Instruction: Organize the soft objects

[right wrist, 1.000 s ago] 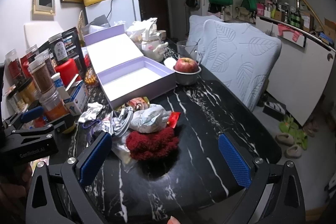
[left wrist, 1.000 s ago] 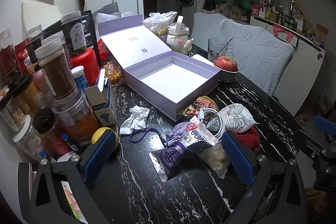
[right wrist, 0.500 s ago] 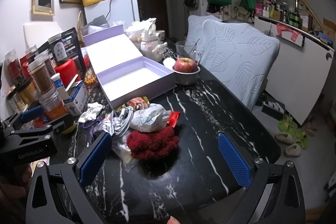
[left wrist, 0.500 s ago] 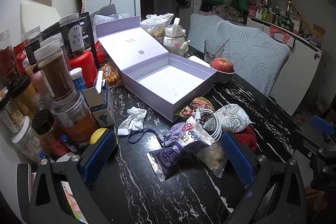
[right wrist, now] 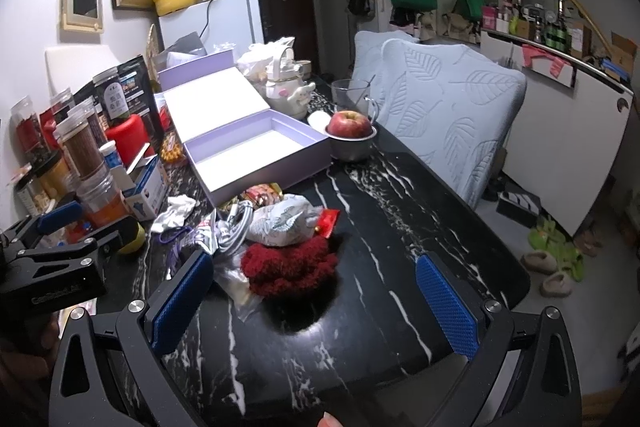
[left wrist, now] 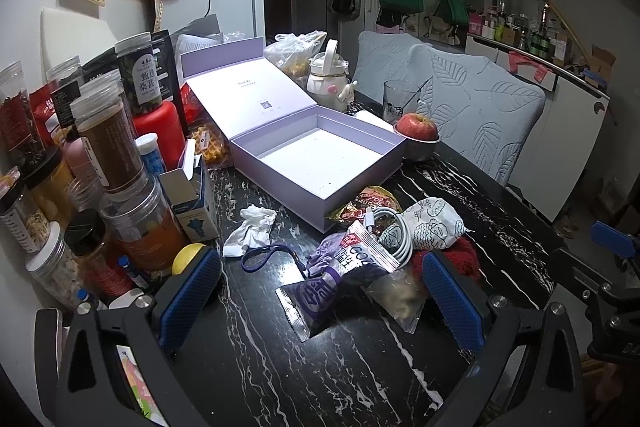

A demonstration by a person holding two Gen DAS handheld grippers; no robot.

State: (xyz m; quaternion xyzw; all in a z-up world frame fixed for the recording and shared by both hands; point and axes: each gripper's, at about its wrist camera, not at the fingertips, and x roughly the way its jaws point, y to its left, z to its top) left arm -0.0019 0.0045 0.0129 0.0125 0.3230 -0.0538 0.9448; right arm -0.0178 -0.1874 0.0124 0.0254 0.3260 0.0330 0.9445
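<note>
Between my right gripper's [right wrist: 314,301] wide-open fingers, I am facing the red knit [right wrist: 290,263]; the cable [right wrist: 236,227] risks snagging.

My left gripper [left wrist: 320,297] is gaping too.

"甄选桑葚" — dark jar [left wrist: 145,79] label

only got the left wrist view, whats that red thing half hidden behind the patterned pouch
Observer: A fuzzy red knit item on the table. The patterned pouch overlaps its far edge.
Operator: anything else tucked past the pouch
Observer: A small red packet pokes out on the pouch's right side.
Operator: right jaws holding anything
Observer: No. The right gripper has its jaws wide open and empty, aimed at the fuzzy red knit item.
</note>
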